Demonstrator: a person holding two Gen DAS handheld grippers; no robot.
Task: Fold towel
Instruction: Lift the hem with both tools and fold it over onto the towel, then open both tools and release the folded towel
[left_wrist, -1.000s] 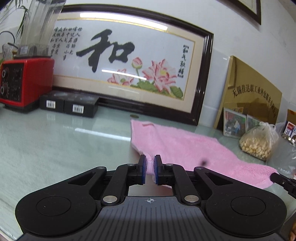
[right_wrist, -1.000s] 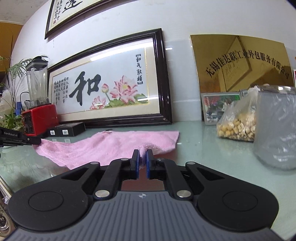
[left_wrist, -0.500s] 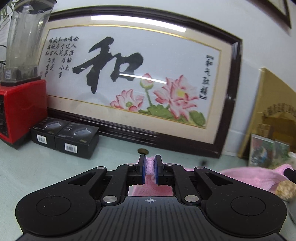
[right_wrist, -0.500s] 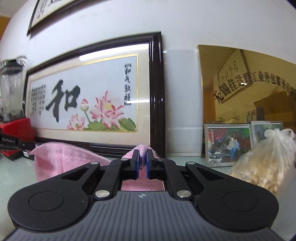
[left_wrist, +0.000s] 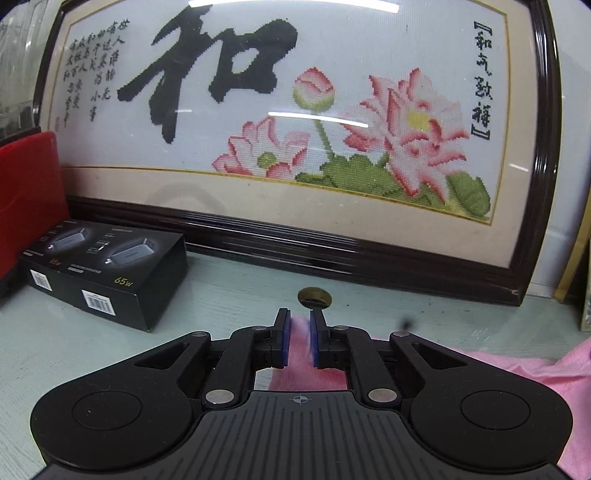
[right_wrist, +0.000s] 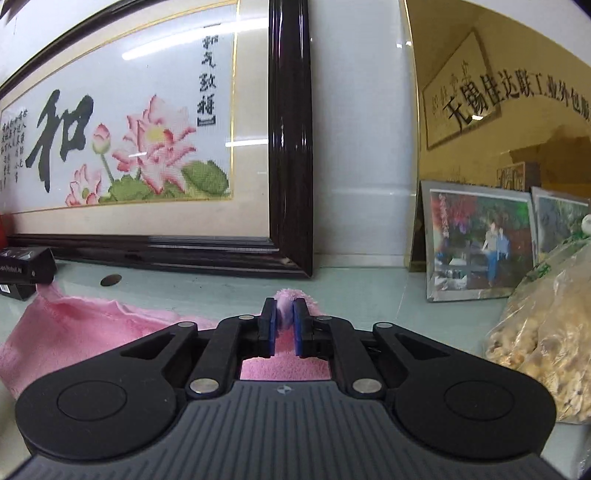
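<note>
The pink towel (left_wrist: 517, 362) lies on the pale green glass table (left_wrist: 110, 350), close to the back wall. My left gripper (left_wrist: 300, 317) is shut on a towel corner, and pink cloth shows between its blue pads and under them. In the right wrist view the towel (right_wrist: 92, 321) spreads out to the left. My right gripper (right_wrist: 284, 306) is shut on another corner, and a pink tuft pokes up past its fingertips. Both grippers hang low over the table, a short way from the picture frame. The gripper bodies hide the towel below them.
A large framed lotus picture (left_wrist: 295, 129) leans against the wall straight ahead. A black box (left_wrist: 103, 273) and a red appliance (left_wrist: 26, 199) sit on the left, with a coin (left_wrist: 314, 297) just ahead. Photos (right_wrist: 480, 240), a gold plaque (right_wrist: 498, 92) and a bag of nuts (right_wrist: 546, 332) stand on the right.
Both grippers have carried their towel corners forward from the near side toward the back wall. The picture frame now looms much larger. Both have stayed shut on the cloth.
</note>
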